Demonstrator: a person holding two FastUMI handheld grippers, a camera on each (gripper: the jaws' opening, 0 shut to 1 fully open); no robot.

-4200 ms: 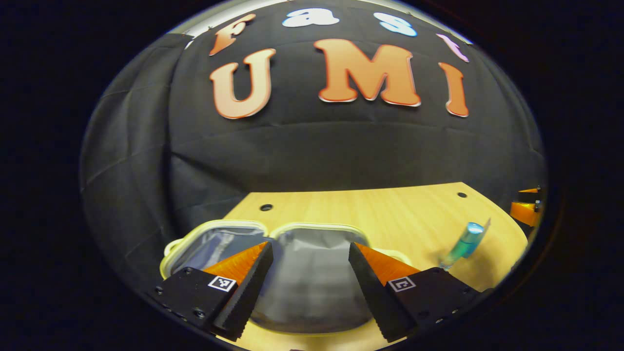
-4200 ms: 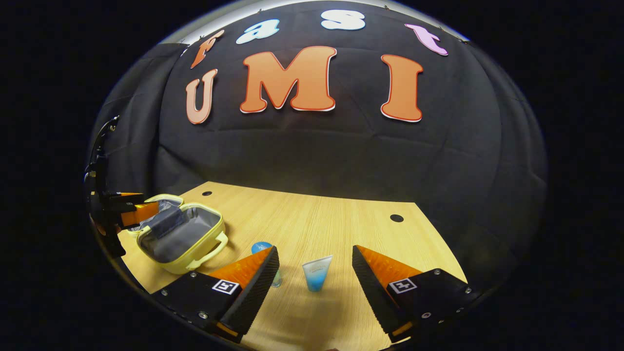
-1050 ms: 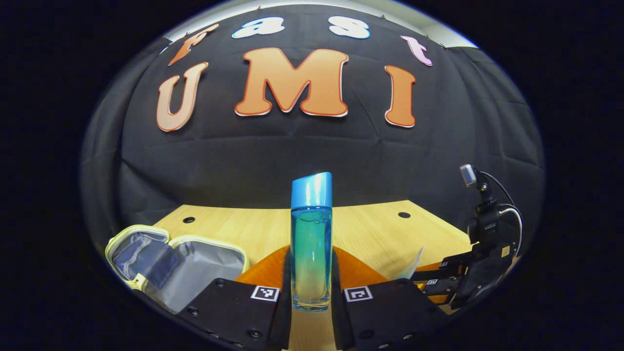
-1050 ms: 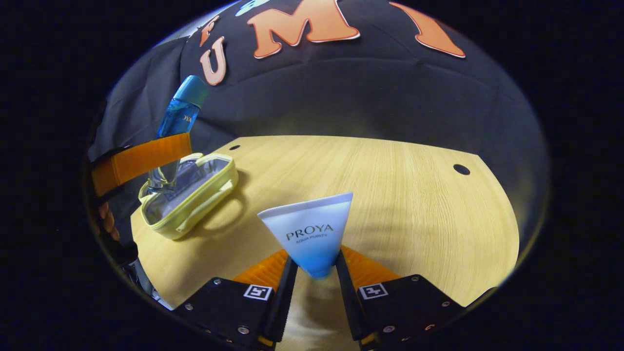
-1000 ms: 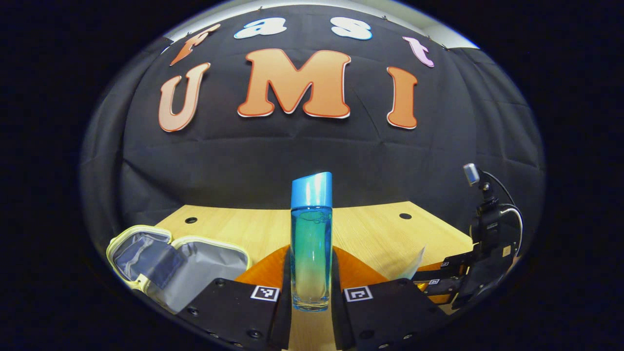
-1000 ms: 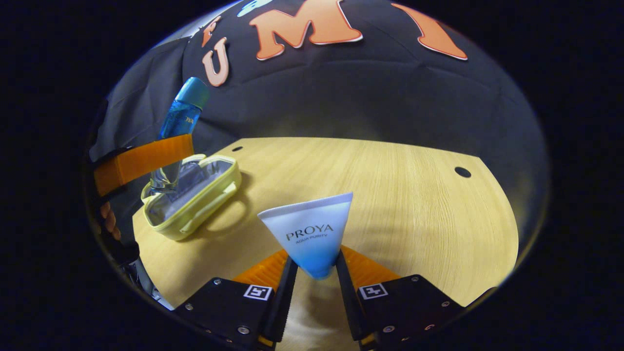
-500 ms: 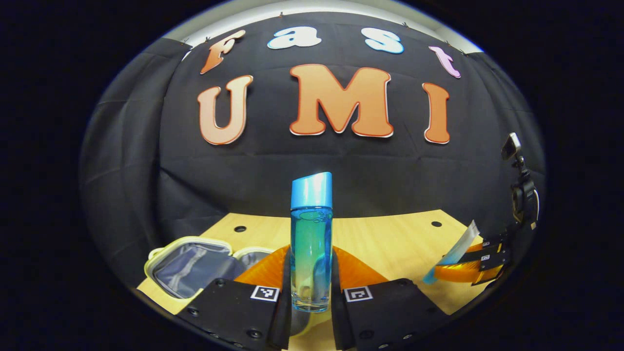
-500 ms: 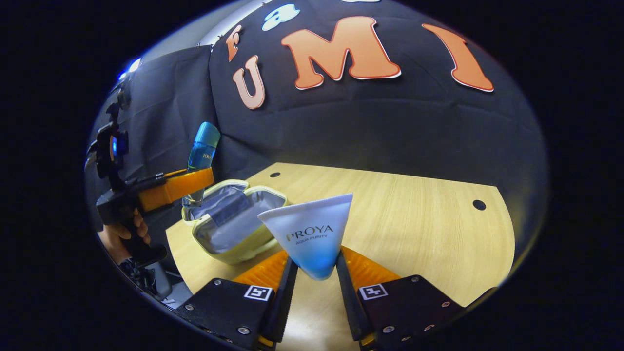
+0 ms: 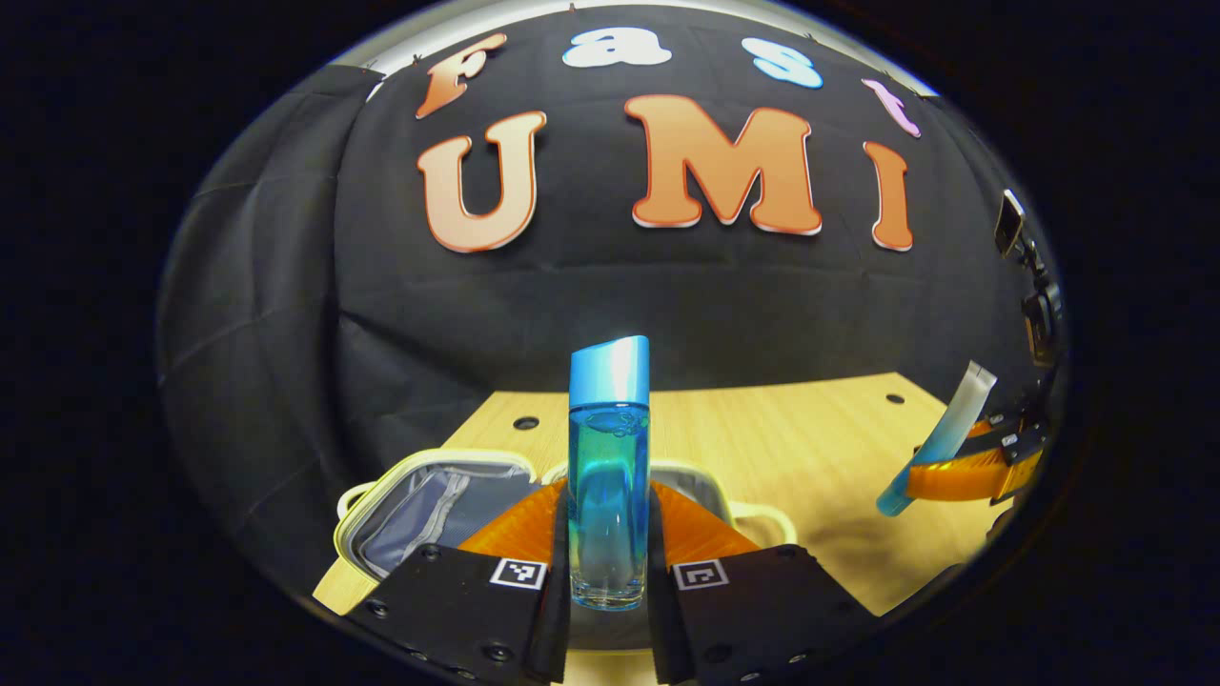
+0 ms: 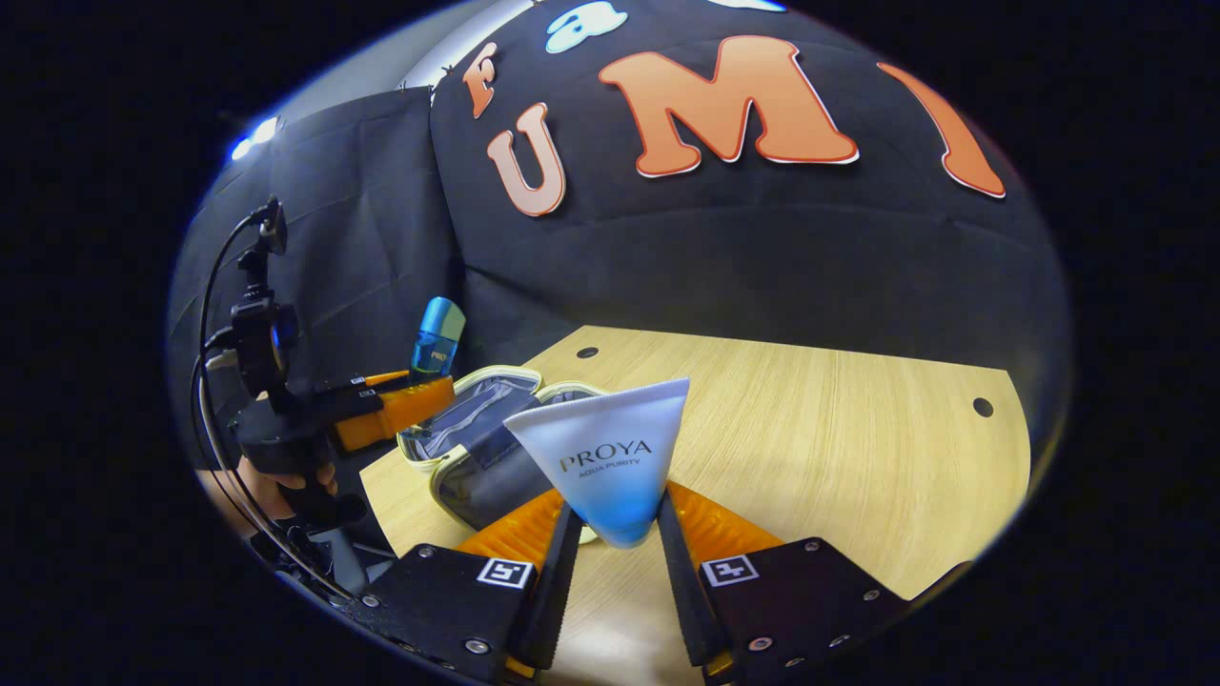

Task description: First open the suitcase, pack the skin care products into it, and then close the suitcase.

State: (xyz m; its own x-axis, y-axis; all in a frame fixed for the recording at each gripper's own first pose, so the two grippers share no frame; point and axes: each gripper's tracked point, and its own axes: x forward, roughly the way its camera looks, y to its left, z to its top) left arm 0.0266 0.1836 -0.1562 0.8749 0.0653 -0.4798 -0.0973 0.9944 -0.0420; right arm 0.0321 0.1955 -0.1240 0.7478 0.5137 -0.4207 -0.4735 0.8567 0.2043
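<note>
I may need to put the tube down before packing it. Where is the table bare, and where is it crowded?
Bare: the table from the open suitcase rightward to its far and right edges. Crowded: around the suitcase, where the left tool holds the bottle above it and the right tool brings the tube.

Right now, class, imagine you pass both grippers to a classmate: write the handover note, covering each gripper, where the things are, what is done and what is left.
Left gripper: shut on the blue bottle, held upright above the open suitcase.
Right gripper: shut on the tube, crimped end up, off the table.
Suitcase: lies open on the table, grey lining showing; from the right gripper view it sits just beyond the tube, with the left gripper over its near-left edge.
Done: suitcase opened, both products picked up.
Left: lower the bottle and the tube into the suitcase, release them, then close the lid.
</note>
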